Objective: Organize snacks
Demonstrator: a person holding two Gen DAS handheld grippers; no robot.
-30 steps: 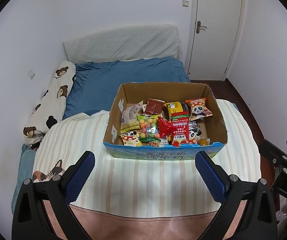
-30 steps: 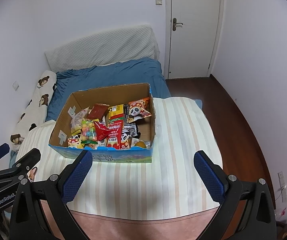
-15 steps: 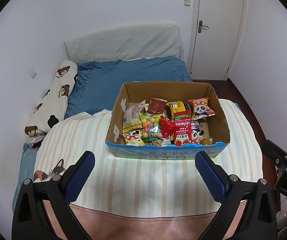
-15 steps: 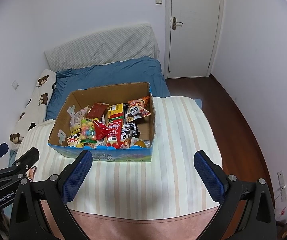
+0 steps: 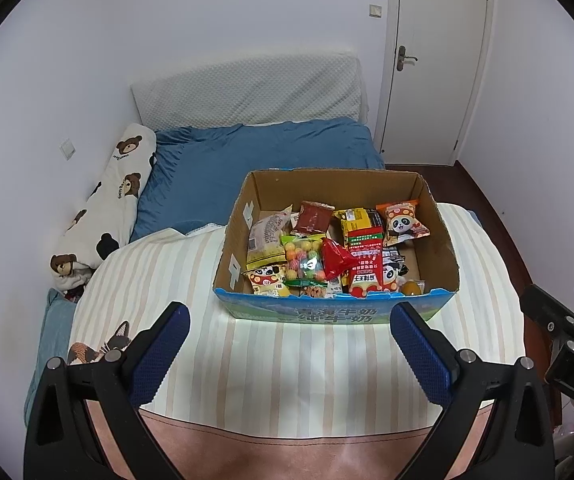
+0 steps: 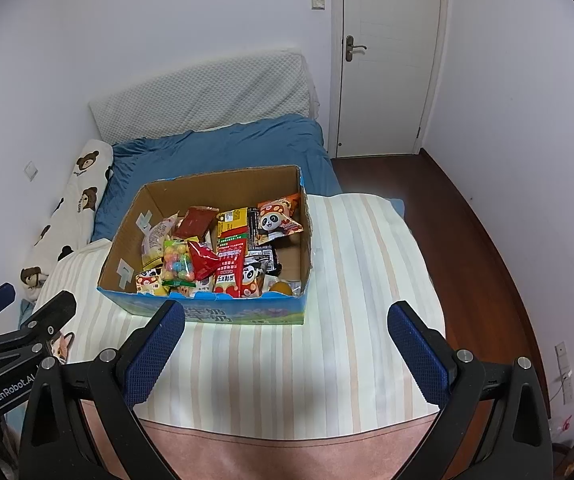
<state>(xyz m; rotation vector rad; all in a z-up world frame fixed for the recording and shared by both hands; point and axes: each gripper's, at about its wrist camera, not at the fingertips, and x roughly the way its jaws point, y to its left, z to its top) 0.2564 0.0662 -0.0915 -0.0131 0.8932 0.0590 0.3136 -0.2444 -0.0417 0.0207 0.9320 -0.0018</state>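
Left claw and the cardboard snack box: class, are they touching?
Apart. In the left wrist view, striped blanket shows between the open left claw and the cardboard snack box, nearer the camera than the box's front wall.

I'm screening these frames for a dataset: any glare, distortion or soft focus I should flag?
Left wrist view: strong fisheye bending, dark vignette corners, the door bowed; a small glare spot on the bag of coloured candy balls. Right wrist view: same barrel warp; the striped sheet is brightly lit, nearly washed out; the snack box stays sharp.

A home bedroom: bed [image 5: 263,160], bear pillow [image 5: 107,216], door [image 5: 435,60].
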